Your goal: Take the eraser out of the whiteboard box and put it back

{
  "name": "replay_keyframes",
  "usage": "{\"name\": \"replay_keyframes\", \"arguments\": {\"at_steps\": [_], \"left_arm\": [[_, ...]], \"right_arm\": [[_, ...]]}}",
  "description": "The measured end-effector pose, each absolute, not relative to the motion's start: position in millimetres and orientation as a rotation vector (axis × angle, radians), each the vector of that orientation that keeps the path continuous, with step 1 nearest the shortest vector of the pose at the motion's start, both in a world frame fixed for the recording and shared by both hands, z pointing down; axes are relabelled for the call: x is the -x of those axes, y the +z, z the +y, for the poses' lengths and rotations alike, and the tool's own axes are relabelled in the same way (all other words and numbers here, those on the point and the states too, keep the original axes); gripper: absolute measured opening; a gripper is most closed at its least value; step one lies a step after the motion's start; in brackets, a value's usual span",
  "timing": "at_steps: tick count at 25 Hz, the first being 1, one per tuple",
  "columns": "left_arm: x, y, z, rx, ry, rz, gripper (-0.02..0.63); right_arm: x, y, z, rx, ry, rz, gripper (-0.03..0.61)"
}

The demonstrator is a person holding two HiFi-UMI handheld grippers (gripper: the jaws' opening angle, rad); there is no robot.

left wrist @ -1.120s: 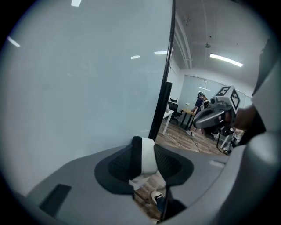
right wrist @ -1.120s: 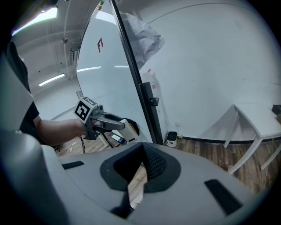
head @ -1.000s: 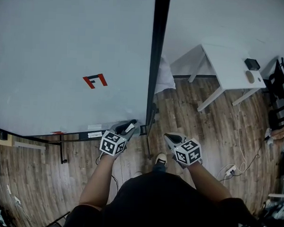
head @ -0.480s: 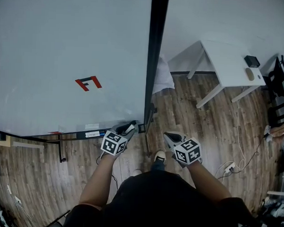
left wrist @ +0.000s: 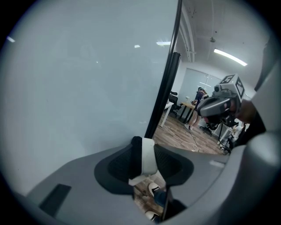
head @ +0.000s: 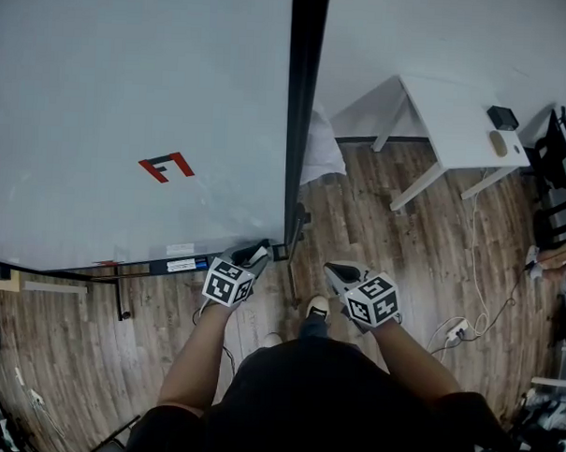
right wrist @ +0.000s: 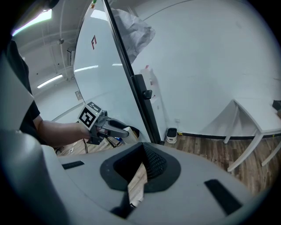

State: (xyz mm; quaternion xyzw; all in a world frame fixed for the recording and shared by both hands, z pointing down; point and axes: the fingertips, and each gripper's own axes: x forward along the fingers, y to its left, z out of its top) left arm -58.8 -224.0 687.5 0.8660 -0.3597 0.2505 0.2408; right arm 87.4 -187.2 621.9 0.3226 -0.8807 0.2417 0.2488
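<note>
Left gripper (left wrist: 142,147) fingers (left wrist: 117,166) are clamping the eraser (left wrist: 148,159), black face left and white back right. We are holding it just beside the whiteboard's (head: 130,92) lower right corner. Right gripper (right wrist: 143,151) fingertips are touching, empty.

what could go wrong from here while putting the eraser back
1. The eraser pokes up past the pads of the left gripper, so little of it is clamped. It might slip out and drop to the floor.
2. That gripper is close to the whiteboard, low at its right corner. A bump could rock the board or knock the eraser loose.
</note>
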Motion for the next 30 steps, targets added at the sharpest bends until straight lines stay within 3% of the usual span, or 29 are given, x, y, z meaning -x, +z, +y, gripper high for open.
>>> {"name": "replay_keyframes", "arguments": {"at_steps": [30], "left_arm": [[52,710,-225,-2.331,0.739,-0.997,0.176]], "right_arm": [[-113,619,-179,-0.91,0.653,-2.388,-0.005]]}}
